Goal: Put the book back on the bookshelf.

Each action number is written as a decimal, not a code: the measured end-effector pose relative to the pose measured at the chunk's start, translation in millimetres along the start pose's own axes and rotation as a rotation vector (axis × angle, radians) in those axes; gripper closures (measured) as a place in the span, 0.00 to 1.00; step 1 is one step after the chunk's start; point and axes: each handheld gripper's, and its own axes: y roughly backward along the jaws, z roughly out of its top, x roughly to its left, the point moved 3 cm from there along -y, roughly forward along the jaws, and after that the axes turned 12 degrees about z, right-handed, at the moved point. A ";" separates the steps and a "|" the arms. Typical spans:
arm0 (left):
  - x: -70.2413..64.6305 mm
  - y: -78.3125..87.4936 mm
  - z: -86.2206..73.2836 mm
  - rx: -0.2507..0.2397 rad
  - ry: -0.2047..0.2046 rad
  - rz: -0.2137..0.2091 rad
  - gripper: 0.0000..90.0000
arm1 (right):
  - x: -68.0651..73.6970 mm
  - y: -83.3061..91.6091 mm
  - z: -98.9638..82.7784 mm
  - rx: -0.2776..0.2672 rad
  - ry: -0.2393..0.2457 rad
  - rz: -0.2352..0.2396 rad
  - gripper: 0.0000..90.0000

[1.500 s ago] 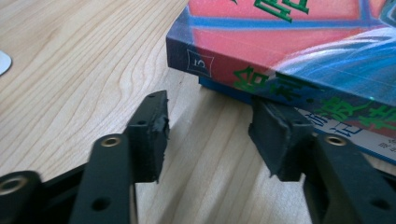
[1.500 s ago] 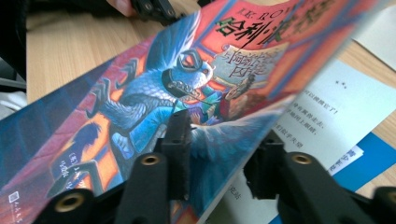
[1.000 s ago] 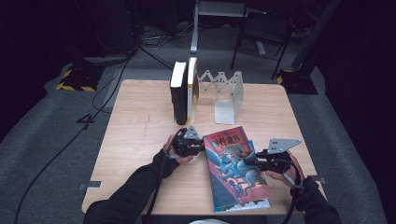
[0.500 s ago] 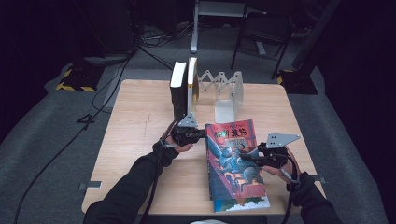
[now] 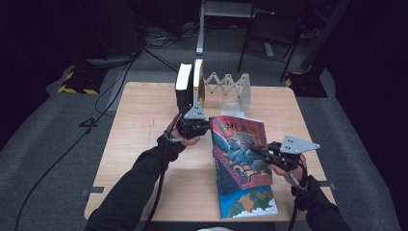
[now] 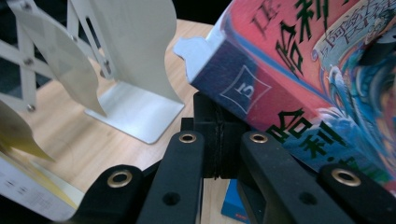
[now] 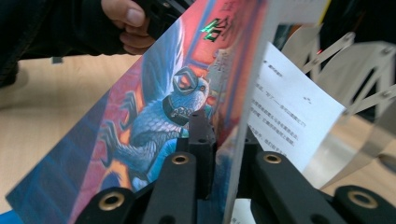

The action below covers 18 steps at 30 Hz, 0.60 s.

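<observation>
Now, label by label, from the fingers outward.

Left fingers (image 6: pixel 219 140): pressed tight on the spine corner of the paperback (image 5: pixel 238 154), just under the numeral on the spine; they have finished closing on it.
Right fingers (image 7: pixel 219 140): pinching the front cover's free edge; these have just been closing, with the cover sheet between them and loose pages fanned on their far side.
Change since a second ago: the book lay flatter on the desk (image 5: pixel 144 159); now its top end is raised, and the left gripper (image 5: pixel 195 126) has climbed with it.
Meaning for the work: judged a lift toward upright, probably for shelving; not yet clear of the desk.
Book, long axis: runs from the near desk edge away toward the rack, top end high, bottom end low near the person.
Book, facing: cover turned up and toward the right gripper (image 5: pixel 276 153).
Beyond the left fingers: two upright books (image 5: pixel 190 86), then the white expanding rack (image 5: pixel 231 89).
</observation>
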 end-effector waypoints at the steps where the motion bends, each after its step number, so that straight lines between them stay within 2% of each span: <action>1: -0.8 1.4 2.2 0.001 -0.007 0.000 1.00 | 1.8 1.9 0.5 -0.004 0.011 -0.016 0.93; 5: -7.0 6.6 5.5 -0.015 -0.013 0.008 0.99 | 12.1 8.8 -1.8 -0.031 0.049 -0.055 0.93; 9: -11.8 10.1 1.4 -0.002 -0.019 0.051 0.89 | 24.1 16.4 -4.7 -0.030 0.075 -0.080 0.94; 12: -15.3 8.8 -15.1 0.048 0.002 0.052 0.79 | 26.2 17.9 -7.0 -0.023 0.067 -0.074 0.94; 13: -15.3 8.8 -15.1 0.048 0.002 0.052 0.75 | 26.0 17.3 -7.9 -0.017 0.056 -0.068 0.94; 14: -18.8 8.0 -30.8 0.079 0.013 0.029 0.72 | 25.5 16.2 -8.7 -0.012 0.058 -0.067 0.94; 15: -21.4 7.8 -38.7 0.098 0.006 0.029 0.70 | 25.6 14.7 -9.4 -0.004 0.054 -0.065 0.94; 16: -21.4 7.8 -38.7 0.098 0.006 0.029 0.67 | 25.6 14.7 -9.4 -0.004 0.054 -0.065 0.94; 17: -25.8 7.8 -48.2 0.123 -0.009 0.037 0.67 | 25.4 13.0 -10.0 0.005 0.050 -0.065 0.94; 18: -30.6 8.1 -55.3 0.139 -0.014 0.014 0.65 | 25.3 10.6 -10.9 0.013 0.049 -0.066 0.94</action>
